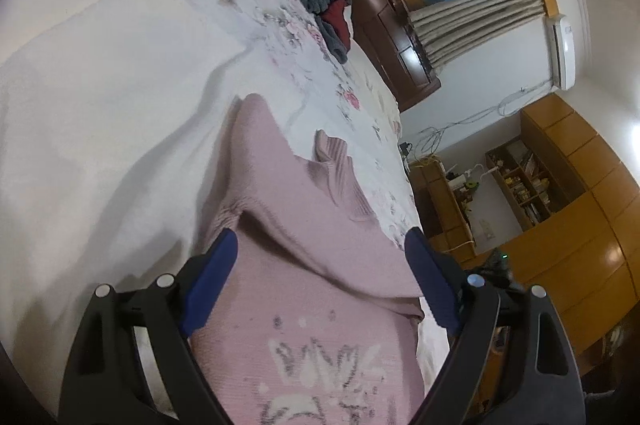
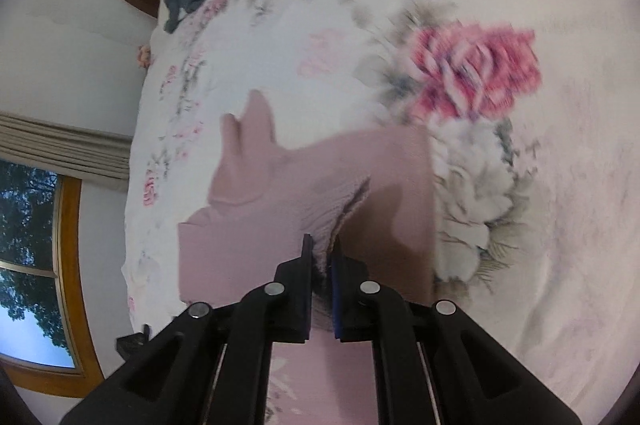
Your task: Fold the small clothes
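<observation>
**Pink knit mid-fold on a floral bed**

A small pink sweater (image 1: 280,193) lies rumpled on the flowered bedspread (image 1: 100,73). The right tongs (image 2: 322,257) are pressed together on a gathered fold of the knit; the left tongs (image 1: 320,257) hang spread above it, gripping nothing. The fabric looks soft, light and floppy, best taken at hems or ribbed cuffs. Its lower half is cut off, and motion blur smears the print
</observation>
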`<control>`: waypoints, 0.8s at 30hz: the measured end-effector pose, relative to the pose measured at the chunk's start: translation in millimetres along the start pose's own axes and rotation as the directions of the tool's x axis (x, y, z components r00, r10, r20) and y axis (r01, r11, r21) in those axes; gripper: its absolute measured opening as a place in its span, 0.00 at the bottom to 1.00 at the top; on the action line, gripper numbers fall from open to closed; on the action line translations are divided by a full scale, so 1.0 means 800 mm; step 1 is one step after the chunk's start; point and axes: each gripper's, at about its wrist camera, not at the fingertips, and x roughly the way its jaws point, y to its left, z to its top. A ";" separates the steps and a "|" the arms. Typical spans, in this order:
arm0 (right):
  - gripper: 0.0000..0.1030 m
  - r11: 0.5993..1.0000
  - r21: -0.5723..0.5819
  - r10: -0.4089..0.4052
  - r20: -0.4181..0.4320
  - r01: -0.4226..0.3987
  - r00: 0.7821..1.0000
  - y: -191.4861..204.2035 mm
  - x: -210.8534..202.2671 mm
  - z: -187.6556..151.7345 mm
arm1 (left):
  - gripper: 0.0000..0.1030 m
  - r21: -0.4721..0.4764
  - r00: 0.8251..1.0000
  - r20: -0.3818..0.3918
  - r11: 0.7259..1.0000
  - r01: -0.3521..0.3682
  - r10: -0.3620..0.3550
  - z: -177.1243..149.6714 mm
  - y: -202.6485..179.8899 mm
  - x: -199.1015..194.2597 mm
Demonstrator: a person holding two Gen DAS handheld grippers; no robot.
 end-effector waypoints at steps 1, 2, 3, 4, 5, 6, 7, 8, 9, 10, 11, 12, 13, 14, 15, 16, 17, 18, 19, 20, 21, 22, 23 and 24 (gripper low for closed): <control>0.07 1.000 0.001 0.006 -0.009 -0.006 1.000 -0.010 0.008 -0.002 | 0.82 0.007 1.000 -0.006 1.000 0.001 -0.001 0.006 -0.006 0.003; 0.07 1.000 0.002 0.015 -0.019 -0.015 1.000 -0.018 0.014 -0.003 | 0.82 0.015 1.000 -0.013 1.000 0.001 -0.001 0.011 -0.012 0.007; 0.07 1.000 0.002 0.017 -0.024 -0.017 1.000 -0.025 0.020 -0.005 | 0.82 0.037 0.999 -0.031 0.999 -0.008 0.009 0.020 -0.020 0.015; 0.07 1.000 0.001 0.022 -0.025 -0.022 0.999 -0.034 0.027 -0.007 | 0.82 0.054 0.999 -0.044 0.998 -0.016 0.019 0.027 -0.027 0.021; 0.07 0.999 -0.003 0.034 -0.030 -0.034 0.999 -0.042 0.035 -0.008 | 0.82 0.061 0.998 -0.060 0.998 -0.016 0.020 0.035 -0.032 0.029; 0.07 0.999 -0.007 0.038 -0.035 -0.038 0.999 -0.048 0.040 -0.009 | 0.82 0.063 0.996 -0.082 0.998 -0.015 0.020 0.044 -0.034 0.039; 0.08 1.000 -0.013 0.025 -0.034 -0.026 0.999 -0.059 0.044 -0.009 | 0.82 0.066 0.994 -0.103 0.997 -0.031 0.038 0.055 -0.035 0.052; 0.09 0.999 -0.010 0.033 -0.035 -0.033 0.999 -0.066 0.045 -0.009 | 0.82 0.066 0.991 -0.122 0.997 -0.050 0.058 0.063 -0.035 0.063; 0.09 0.998 -0.001 0.056 -0.027 -0.056 0.998 -0.072 0.040 -0.009 | 0.82 0.066 0.987 -0.147 0.996 -0.059 0.068 0.072 -0.033 0.074; 0.10 0.997 0.012 0.077 0.012 -0.077 0.997 -0.079 0.027 -0.009 | 0.82 0.069 0.981 -0.178 0.995 -0.071 0.082 0.082 -0.030 0.087; 0.10 0.995 0.020 0.099 0.043 -0.100 0.994 -0.082 0.015 -0.009 | 0.82 0.078 0.975 -0.199 0.994 -0.082 0.096 0.090 -0.028 0.097; 0.10 0.990 0.028 0.135 0.066 -0.137 0.989 -0.084 0.004 -0.011 | 0.82 0.091 0.969 -0.222 0.991 -0.094 0.113 0.094 -0.026 0.107; 0.10 0.982 0.034 0.184 0.092 -0.187 0.979 -0.086 -0.007 -0.015 | 0.82 0.119 0.958 -0.245 0.985 -0.127 0.153 0.098 -0.022 0.120; 0.10 0.974 0.031 0.220 0.102 -0.224 0.970 -0.085 -0.012 -0.019 | 0.82 0.127 0.951 -0.260 0.982 -0.137 0.167 0.100 -0.018 0.128; 0.10 0.969 0.022 0.245 0.094 -0.248 0.965 -0.082 -0.011 -0.023 | 0.82 0.125 0.941 -0.283 0.980 -0.158 0.188 0.101 -0.008 0.138; 0.10 0.967 0.003 0.253 0.067 -0.254 0.965 -0.077 -0.002 -0.030 | 0.81 0.117 0.933 -0.296 0.977 -0.176 0.204 0.101 0.000 0.144; 0.10 0.968 -0.007 0.251 0.043 -0.251 0.967 -0.074 0.007 -0.034 | 0.80 0.107 0.925 -0.307 0.974 -0.202 0.225 0.101 0.009 0.149; 0.10 0.971 -0.014 0.240 0.014 -0.240 0.971 -0.074 0.020 -0.039 | 0.78 0.099 0.917 -0.317 0.970 -0.221 0.241 0.101 0.018 0.154; 0.10 0.975 -0.017 0.220 -0.005 -0.220 0.975 -0.077 0.030 -0.040 | 0.78 0.097 0.912 -0.324 0.968 -0.233 0.252 0.100 0.028 0.157; 0.07 0.980 -0.014 0.200 -0.019 -0.201 0.980 -0.082 0.039 -0.041 | 0.78 0.099 0.910 -0.326 0.966 -0.238 0.258 0.100 0.033 0.158; 0.00 0.983 -0.010 0.181 -0.026 -0.181 0.983 -0.090 0.047 -0.040 | 0.78 0.098 0.909 -0.327 0.966 -0.238 0.258 0.101 0.036 0.159; 0.00 0.984 -0.005 0.176 -0.026 -0.176 0.984 -0.095 0.050 -0.038 | 0.78 0.097 0.909 -0.330 0.967 -0.236 0.255 0.102 0.037 0.159; 0.00 0.983 0.001 0.181 -0.026 -0.181 0.983 -0.097 0.050 -0.035 | 0.78 0.097 0.906 -0.334 0.966 -0.241 0.259 0.103 0.036 0.158; 0.00 0.983 0.003 0.184 -0.020 -0.184 0.983 -0.096 0.047 -0.033 | 0.78 0.100 0.904 -0.333 0.963 -0.249 0.268 0.105 0.033 0.157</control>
